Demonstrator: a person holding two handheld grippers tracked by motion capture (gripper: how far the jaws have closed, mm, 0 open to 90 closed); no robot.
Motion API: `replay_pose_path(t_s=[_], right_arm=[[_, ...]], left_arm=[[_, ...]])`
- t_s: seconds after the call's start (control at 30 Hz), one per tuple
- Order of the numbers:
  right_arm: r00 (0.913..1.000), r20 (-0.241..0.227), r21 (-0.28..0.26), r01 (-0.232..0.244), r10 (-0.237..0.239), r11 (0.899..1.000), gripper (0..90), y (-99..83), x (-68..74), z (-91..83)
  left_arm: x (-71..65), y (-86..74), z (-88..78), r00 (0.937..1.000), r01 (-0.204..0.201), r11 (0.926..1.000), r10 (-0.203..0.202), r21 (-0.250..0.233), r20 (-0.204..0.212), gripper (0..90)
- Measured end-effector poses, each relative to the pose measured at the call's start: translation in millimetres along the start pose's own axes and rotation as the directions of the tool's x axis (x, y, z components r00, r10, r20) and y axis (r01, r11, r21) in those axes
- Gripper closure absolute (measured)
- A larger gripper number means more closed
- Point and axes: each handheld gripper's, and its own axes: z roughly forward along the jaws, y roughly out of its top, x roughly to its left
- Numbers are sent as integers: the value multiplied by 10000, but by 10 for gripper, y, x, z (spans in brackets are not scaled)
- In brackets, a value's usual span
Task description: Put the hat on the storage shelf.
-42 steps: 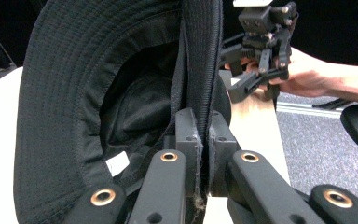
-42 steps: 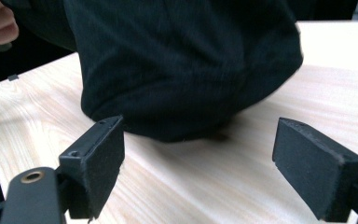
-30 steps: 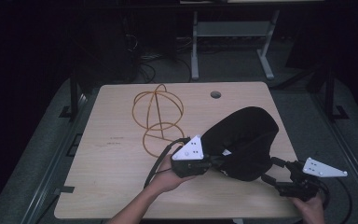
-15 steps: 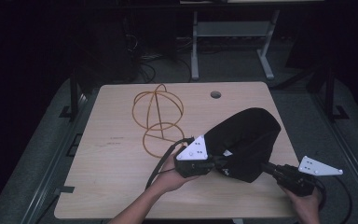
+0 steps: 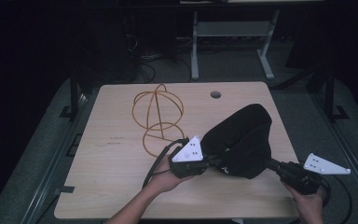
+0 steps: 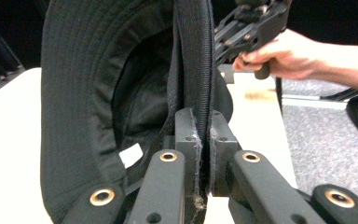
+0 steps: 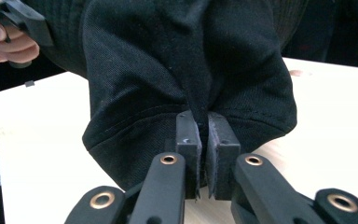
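Hat, brim pinched by both grippers

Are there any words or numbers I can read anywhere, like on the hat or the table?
None can be read.
White tag inside the black hat: looks blank from here, or too small to tell.
Faint dark marks on the table, near the wire hat stand: too small and blurred to read.
White plates on the left gripper and right gripper: small dots, no letters.

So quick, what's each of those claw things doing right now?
Left gripper: shut on the hat brim.
Right gripper: shut on the hat.
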Motion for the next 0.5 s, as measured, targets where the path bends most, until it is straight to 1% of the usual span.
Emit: replay_pose_path(t_s=[0.1,0.23,0.37,0.5], right_arm=[[9999,-53,-111,142,-142,9998,850,59,19,-6],[9996,-71,-95,289,-290,9995,851,135,47,-7],[9988,-61,-188,492,-493,9986,851,210,68,-40],[9976,-38,-186,684,-685,9975,851,292,83,-101]], left_arm=[[-1,-14,-39,9999,7,10000,-8,-34,-101,849],[1,-31,-86,9998,-1,10000,2,10,-224,834],[18,-39,-128,9991,118,9999,-117,19,-416,790],[27,-42,-163,9981,100,9999,-96,55,-613,728]])
